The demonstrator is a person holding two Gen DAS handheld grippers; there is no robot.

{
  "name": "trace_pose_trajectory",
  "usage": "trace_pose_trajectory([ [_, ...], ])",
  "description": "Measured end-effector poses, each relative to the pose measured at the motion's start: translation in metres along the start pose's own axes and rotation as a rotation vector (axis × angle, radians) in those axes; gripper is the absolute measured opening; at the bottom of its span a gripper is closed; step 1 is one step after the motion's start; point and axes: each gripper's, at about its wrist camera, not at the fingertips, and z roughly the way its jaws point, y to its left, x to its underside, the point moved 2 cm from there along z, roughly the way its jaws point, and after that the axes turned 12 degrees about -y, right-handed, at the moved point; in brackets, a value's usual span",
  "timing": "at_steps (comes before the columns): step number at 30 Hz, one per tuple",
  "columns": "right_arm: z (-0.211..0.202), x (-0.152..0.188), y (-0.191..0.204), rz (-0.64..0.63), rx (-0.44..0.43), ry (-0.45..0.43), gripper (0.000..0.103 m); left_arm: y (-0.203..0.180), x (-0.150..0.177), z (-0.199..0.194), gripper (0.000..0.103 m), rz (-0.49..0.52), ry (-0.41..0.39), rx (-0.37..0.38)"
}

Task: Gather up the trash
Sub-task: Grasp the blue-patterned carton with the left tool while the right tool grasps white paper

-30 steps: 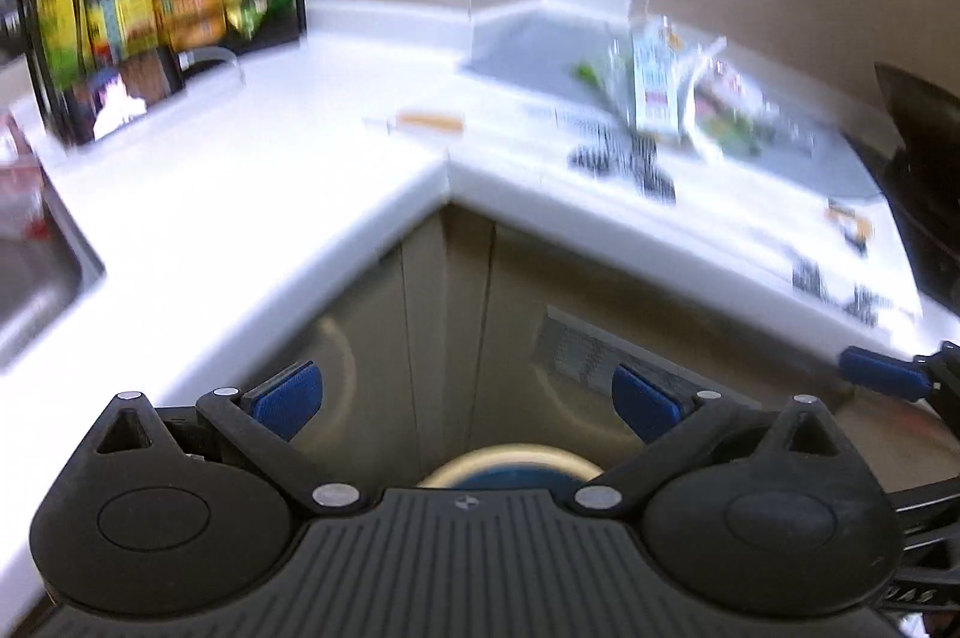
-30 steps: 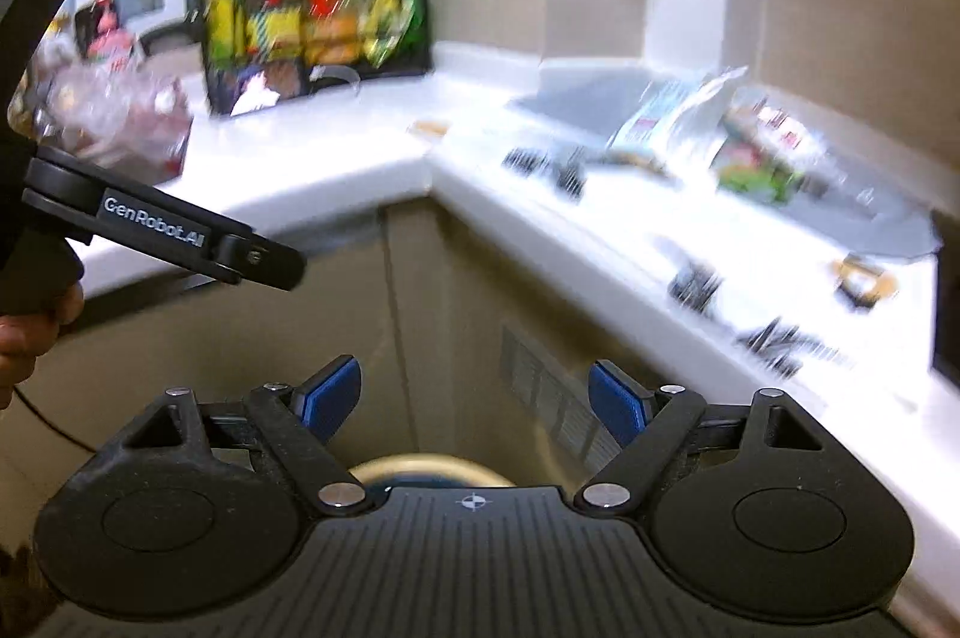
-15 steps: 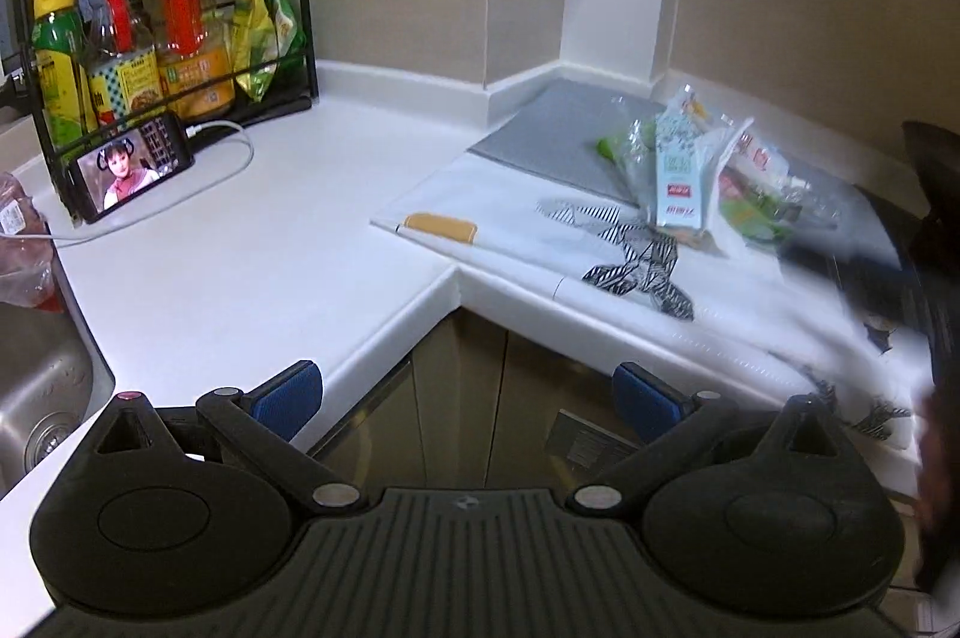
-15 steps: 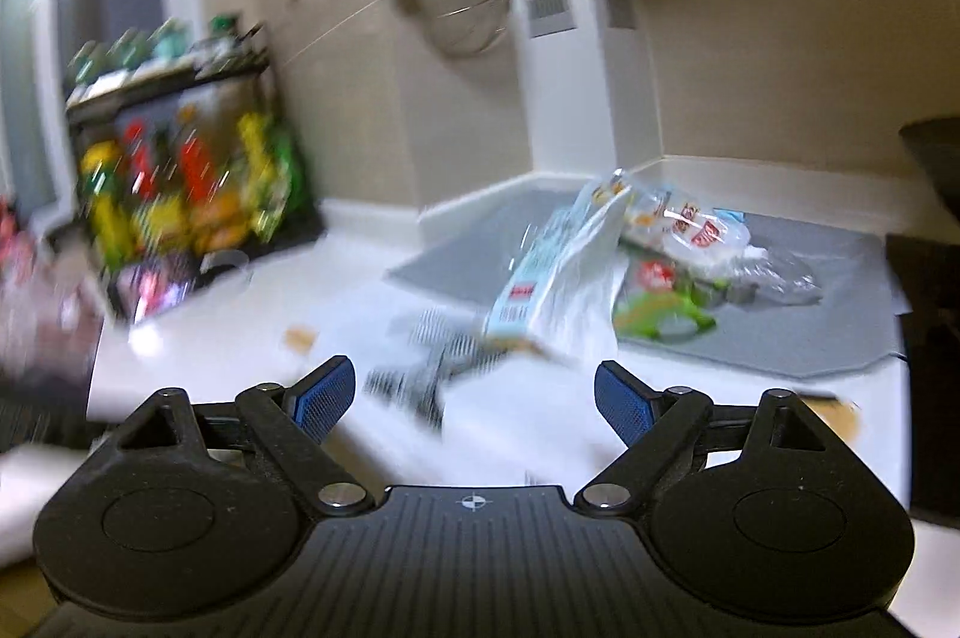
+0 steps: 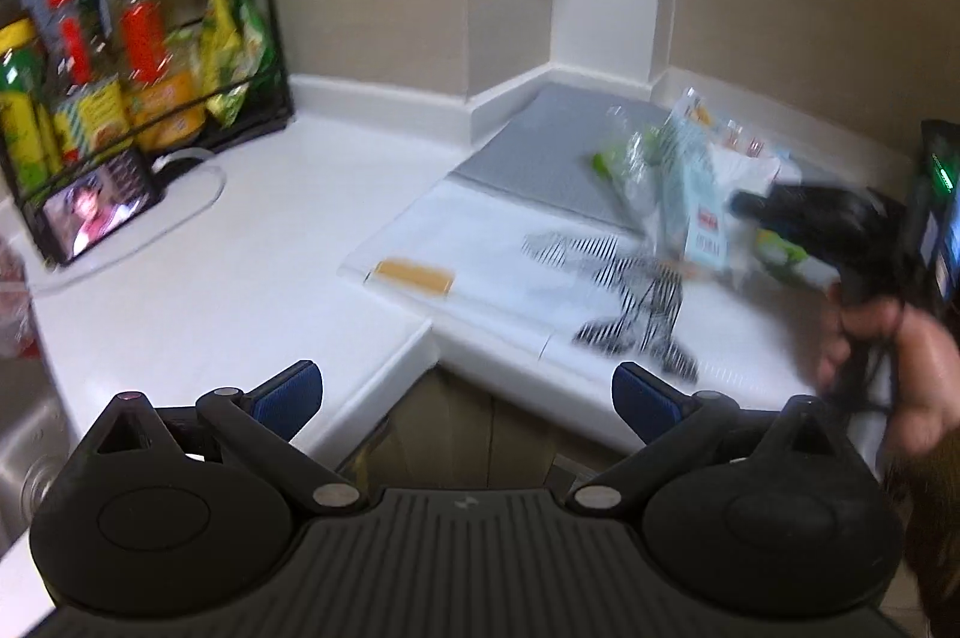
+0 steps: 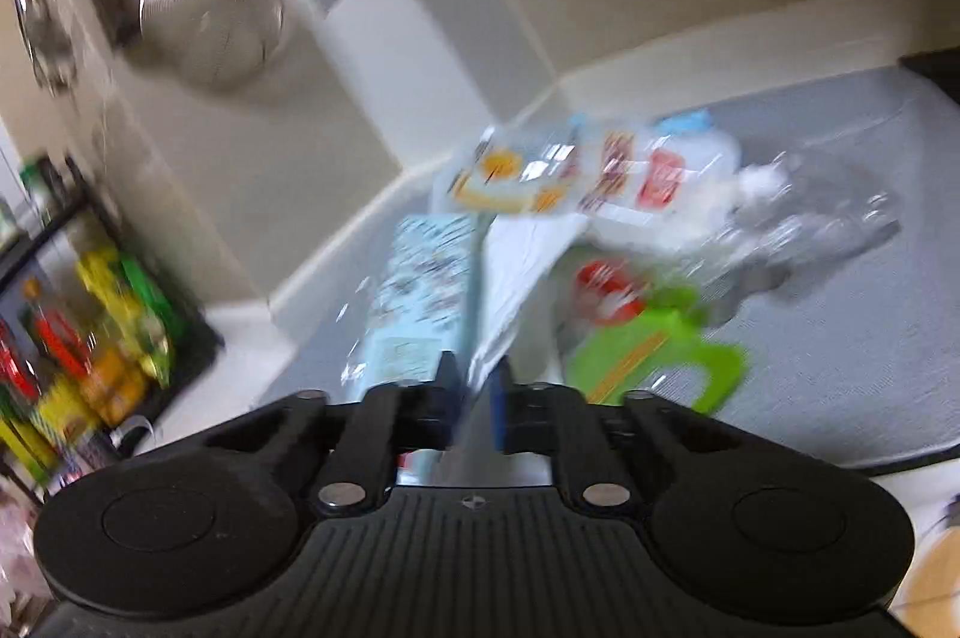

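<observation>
A pile of trash lies on the grey mat [image 5: 534, 152] in the counter corner: a light blue carton [image 6: 420, 296], a white wrapper [image 6: 528, 242], a green wrapper [image 6: 660, 356], a clear plastic bottle [image 6: 798, 224]. My right gripper [image 6: 477, 392] is shut on the edge of the blue carton and white wrapper; which one the pads pinch is blurred. In the left wrist view the right gripper [image 5: 744, 206] reaches into the pile beside the carton [image 5: 696, 212]. My left gripper [image 5: 465, 392] is open and empty, above the counter's inner corner.
A black rack with bottles [image 5: 120, 56] and a phone [image 5: 96, 212] stand at the back left. A white sheet with a striped print [image 5: 630, 296] and an orange strip [image 5: 414, 275] lies on the counter. A sink [image 5: 24, 434] is at the left. A strainer [image 6: 210, 26] hangs on the wall.
My right gripper moved forward into the trash pile and shut on the carton and wrapper edge. My left gripper rose and moved nearer the counter, still open.
</observation>
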Motion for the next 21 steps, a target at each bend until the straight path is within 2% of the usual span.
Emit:
trace_pose_trajectory([
  [5,-0.020,-0.004,-0.029,0.142,-0.036,-0.115,0.009,-0.044,-0.043,0.038,0.103,0.020,-0.067,0.063],
  [8,-0.027,-0.003,-0.041,0.225,-0.047,-0.166,0.009,-0.075,-0.065,0.077,0.103,0.037,-0.048,0.093],
  [13,-0.019,-0.003,-0.046,0.257,-0.022,-0.121,0.009,-0.112,-0.085,0.134,0.103,0.021,0.011,0.151],
  [21,-0.018,0.001,-0.049,0.279,-0.010,-0.095,0.010,-0.151,-0.082,0.199,0.103,0.065,0.131,0.143],
])
